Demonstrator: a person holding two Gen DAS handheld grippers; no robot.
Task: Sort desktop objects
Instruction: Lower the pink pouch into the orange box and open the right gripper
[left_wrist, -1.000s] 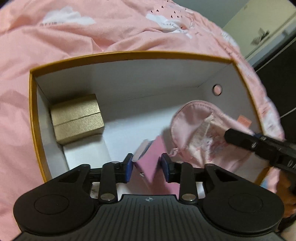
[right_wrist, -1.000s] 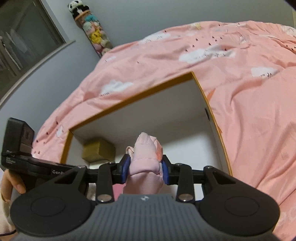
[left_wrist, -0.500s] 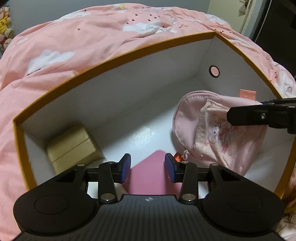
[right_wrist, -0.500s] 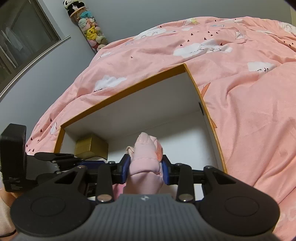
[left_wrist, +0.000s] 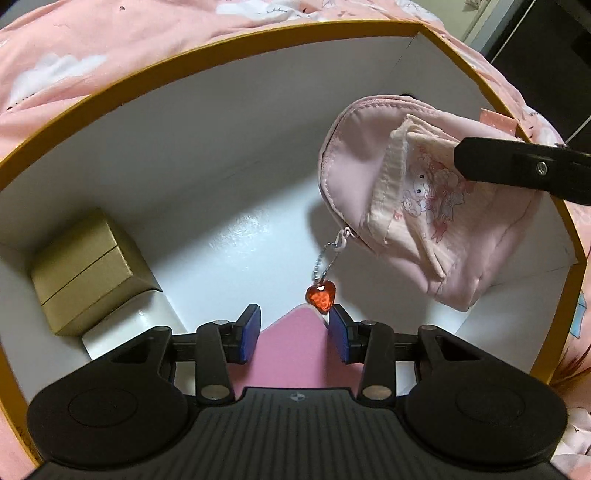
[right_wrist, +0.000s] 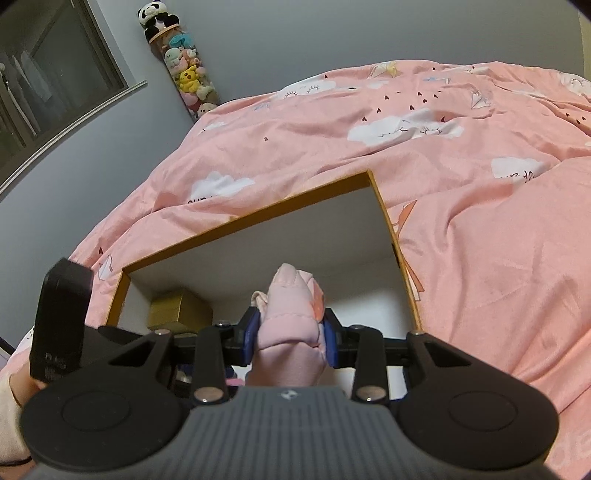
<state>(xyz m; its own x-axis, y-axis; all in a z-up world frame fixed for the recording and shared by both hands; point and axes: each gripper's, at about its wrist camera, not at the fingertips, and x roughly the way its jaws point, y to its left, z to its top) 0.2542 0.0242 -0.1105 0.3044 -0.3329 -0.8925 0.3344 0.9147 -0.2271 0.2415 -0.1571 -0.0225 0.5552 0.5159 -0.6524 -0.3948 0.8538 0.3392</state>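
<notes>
A white box with an orange rim (left_wrist: 221, 48) lies open on a pink bedspread. On its floor a flat pink card-like thing (left_wrist: 291, 350) rests between the blue pads of my left gripper (left_wrist: 294, 328). The pads stand apart from it, so that gripper is open. My right gripper (right_wrist: 290, 336) is shut on a pink pouch (right_wrist: 291, 317) and holds it over the box's right half. From the left wrist the pouch (left_wrist: 424, 221) hangs with a red heart charm (left_wrist: 320, 298) on a chain, just above the left gripper's right pad.
A gold box (left_wrist: 88, 273) sits in the far left corner of the big box, against a small white box (left_wrist: 129, 332). The big box's walls rise on all sides. Pink bedding (right_wrist: 480, 258) surrounds it. A tube of plush toys (right_wrist: 184, 70) stands by the wall.
My left gripper let go of the pink flat thing, which went from tilted between the pads to flat on the box floor. The left wrist rolled. The heart charm now shows. The right gripper stayed put.
</notes>
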